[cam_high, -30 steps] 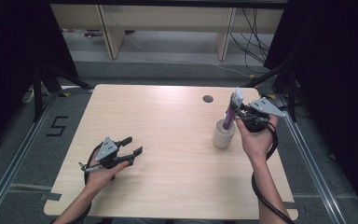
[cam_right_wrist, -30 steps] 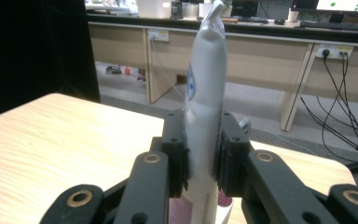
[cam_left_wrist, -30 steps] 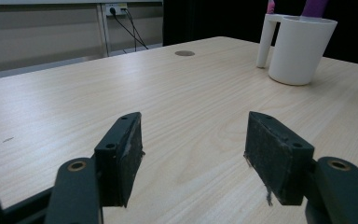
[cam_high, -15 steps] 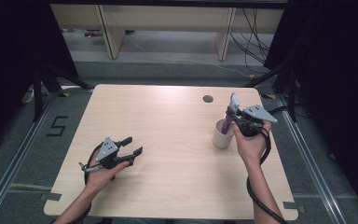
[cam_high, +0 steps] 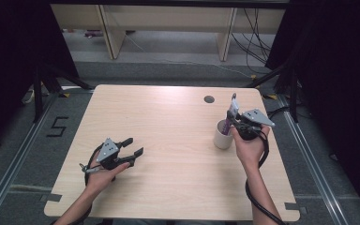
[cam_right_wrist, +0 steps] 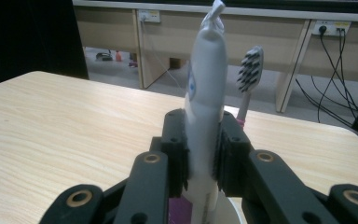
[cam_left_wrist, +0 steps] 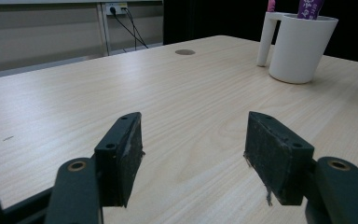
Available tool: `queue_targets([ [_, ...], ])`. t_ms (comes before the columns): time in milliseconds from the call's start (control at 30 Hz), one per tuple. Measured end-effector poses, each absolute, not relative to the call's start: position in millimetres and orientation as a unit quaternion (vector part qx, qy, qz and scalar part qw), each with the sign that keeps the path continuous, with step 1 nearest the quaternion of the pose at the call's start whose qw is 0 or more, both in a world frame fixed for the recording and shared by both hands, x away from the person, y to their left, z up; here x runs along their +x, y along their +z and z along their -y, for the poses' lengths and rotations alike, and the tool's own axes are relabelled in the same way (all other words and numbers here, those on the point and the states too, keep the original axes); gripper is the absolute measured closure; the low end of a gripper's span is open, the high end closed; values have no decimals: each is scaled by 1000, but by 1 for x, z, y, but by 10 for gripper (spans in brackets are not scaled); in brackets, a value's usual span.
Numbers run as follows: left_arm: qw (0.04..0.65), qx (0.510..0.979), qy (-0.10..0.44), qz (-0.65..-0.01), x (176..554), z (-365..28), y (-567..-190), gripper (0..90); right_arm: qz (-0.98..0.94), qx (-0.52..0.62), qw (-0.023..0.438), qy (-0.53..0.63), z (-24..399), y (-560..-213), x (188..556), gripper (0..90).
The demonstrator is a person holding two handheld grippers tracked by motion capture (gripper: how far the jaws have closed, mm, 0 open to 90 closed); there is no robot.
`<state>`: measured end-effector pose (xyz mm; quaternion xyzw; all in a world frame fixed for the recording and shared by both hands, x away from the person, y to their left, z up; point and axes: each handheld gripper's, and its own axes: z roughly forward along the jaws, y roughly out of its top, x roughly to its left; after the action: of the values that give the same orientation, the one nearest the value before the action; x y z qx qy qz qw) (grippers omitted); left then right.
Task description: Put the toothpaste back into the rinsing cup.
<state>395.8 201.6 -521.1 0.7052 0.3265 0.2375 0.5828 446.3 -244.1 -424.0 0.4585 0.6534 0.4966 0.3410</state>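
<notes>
White plastic tube of toothpaste [cam_right_wrist: 206, 93] was what I had clamped in my right gripper [cam_right_wrist: 201, 140], jaws pinched on it around the middle, crimped end pointing up and the lower end already down inside the white mug [cam_high: 223, 135] near the table's right edge. I held it upright like that so it'd slide straight in next to the toothbrush [cam_right_wrist: 248, 77], which was standing in the mug with its bristles up just behind the tube. Grabbing mid-body made sense to me, since it kept the jaws above the rim while the bottom went in. My left gripper [cam_left_wrist: 193, 154] was just parked low over the wooden table [cam_high: 168, 122] on the near left, well apart from the mug, jaws spread with nothing between them, basically waiting its turn. Stuff I couldn't make out: whether the tube's bottom was touching the mug's floor, since the jaws and rim blocked that. From the left gripper view the mug [cam_left_wrist: 296, 46] was cut off at the top, so only purple and pink stubs poked out. The print on the tube was too blurry to read.
</notes>
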Motion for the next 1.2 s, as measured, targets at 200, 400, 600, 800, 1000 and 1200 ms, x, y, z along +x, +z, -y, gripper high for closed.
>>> queue_targets([
  [200,583,705,238,-327,396,-202,-521,365,-654,464,337,493,243,-428,446,764],
  [400,584,704,237,-328,396,-202,-521,365,-661,463,337,485,244,-432,447,763],
  [600,583,704,238,-328,396,-202,-521,364,-660,463,340,485,244,-435,447,762],
  [800,583,704,238,-328,396,-202,-521,364,-663,459,343,482,245,-436,448,762],
  [1000,582,705,238,-327,396,-202,-521,364,-662,466,330,486,243,-437,447,761],
  [1200,582,706,238,-327,396,-202,-522,364,-662,468,328,485,244,-437,446,750],
])
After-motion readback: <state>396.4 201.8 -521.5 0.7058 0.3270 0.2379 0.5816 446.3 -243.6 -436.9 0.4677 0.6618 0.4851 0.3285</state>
